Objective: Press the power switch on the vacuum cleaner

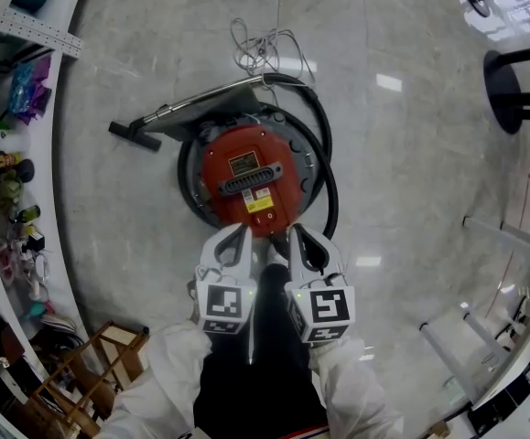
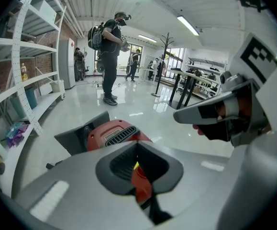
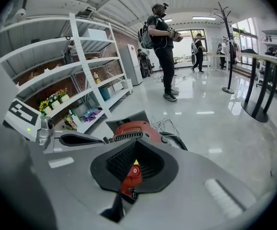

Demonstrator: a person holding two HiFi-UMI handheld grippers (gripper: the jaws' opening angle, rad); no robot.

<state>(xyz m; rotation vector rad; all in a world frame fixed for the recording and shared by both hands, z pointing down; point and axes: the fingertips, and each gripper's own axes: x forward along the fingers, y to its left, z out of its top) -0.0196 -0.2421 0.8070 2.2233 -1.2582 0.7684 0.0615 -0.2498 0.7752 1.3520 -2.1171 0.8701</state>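
Observation:
A round red vacuum cleaner (image 1: 246, 174) stands on the grey floor, ringed by its black hose (image 1: 330, 167). Its wand and nozzle (image 1: 135, 135) lie to the left, and its cable (image 1: 265, 46) is bunched behind it. My left gripper (image 1: 243, 234) and right gripper (image 1: 296, 236) hover side by side over the vacuum's near edge. Both are shut with nothing held. Through the jaw window of the right gripper (image 3: 134, 150) I see a red switch (image 3: 132, 173) marked 0. The left gripper (image 2: 138, 147) frames the same red part (image 2: 141, 182).
White shelves (image 1: 28, 27) with several small items run along the left. A wooden rack (image 1: 100, 366) sits at the lower left. Black stool bases (image 1: 513, 90) and a metal frame (image 1: 507, 238) stand to the right. People (image 3: 163, 42) stand farther off.

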